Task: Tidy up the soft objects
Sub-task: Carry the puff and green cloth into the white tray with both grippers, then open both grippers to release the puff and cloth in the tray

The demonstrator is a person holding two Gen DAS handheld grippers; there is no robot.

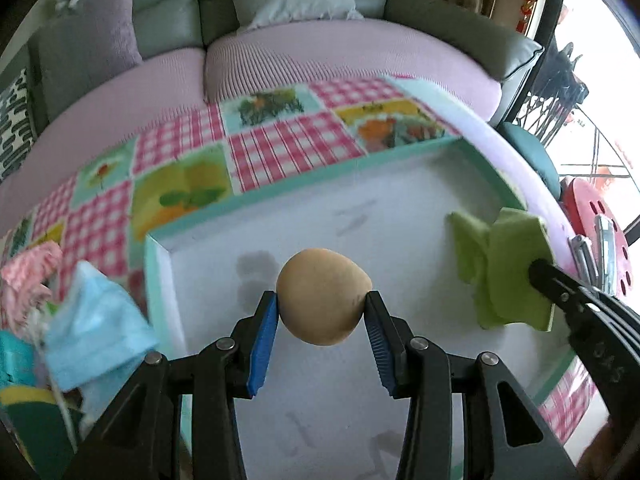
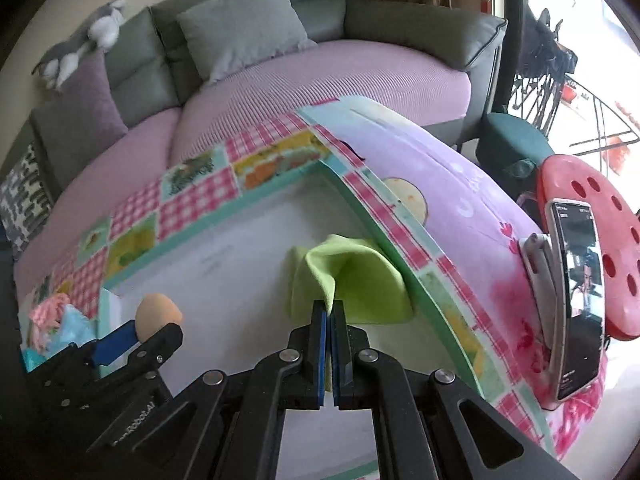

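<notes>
A patchwork cloth (image 1: 256, 152) covers the surface in front of a grey sofa (image 2: 420, 28); on it sits a white tray (image 1: 360, 216) with a teal rim. The left gripper (image 1: 322, 320) grasps a tan ball (image 1: 322, 296) over the tray's middle. The right gripper (image 2: 329, 316) is clenched on a green cloth (image 2: 360, 280) at the tray's right edge. More soft things (image 1: 80, 312) are piled beyond the left edge.

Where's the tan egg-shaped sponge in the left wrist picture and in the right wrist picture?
Left wrist view: tan sponge sits at center, squeezed in the left gripper jaws.
Right wrist view: it shows at lower left, above that same gripper.
Shared landmark: the green cloth inside the white tray.
</notes>
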